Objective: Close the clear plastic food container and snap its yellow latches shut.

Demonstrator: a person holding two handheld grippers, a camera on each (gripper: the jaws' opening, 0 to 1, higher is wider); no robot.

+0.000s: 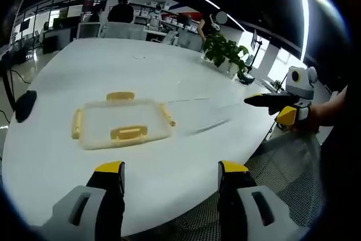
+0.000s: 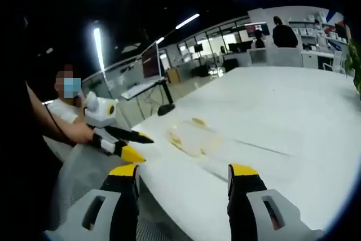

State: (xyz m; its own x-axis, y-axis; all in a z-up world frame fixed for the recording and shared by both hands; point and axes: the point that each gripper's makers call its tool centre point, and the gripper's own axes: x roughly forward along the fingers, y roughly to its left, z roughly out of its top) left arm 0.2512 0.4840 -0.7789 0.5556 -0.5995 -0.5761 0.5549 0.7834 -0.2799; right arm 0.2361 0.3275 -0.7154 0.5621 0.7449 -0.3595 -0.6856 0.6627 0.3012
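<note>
White round table (image 1: 169,77): bears the clear plastic food container with yellow latches (image 1: 121,123)
Container: lid on, lying flat near the table's edge
Left gripper (image 1: 171,174): jaws wide, holding nothing, at the table's edge short of the container
Right gripper (image 2: 183,177): jaws wide, holding nothing, off the table's edge
Potted green plant (image 1: 225,52): at the table's far edge

White table (image 1: 169,71), potted plant (image 1: 224,49), black monitor stand (image 2: 165,108).

Food container (image 1: 123,121) lies on the table (image 1: 169,71), ahead of the left gripper (image 1: 171,176); right gripper (image 1: 271,105) off the table's right edge.
</note>
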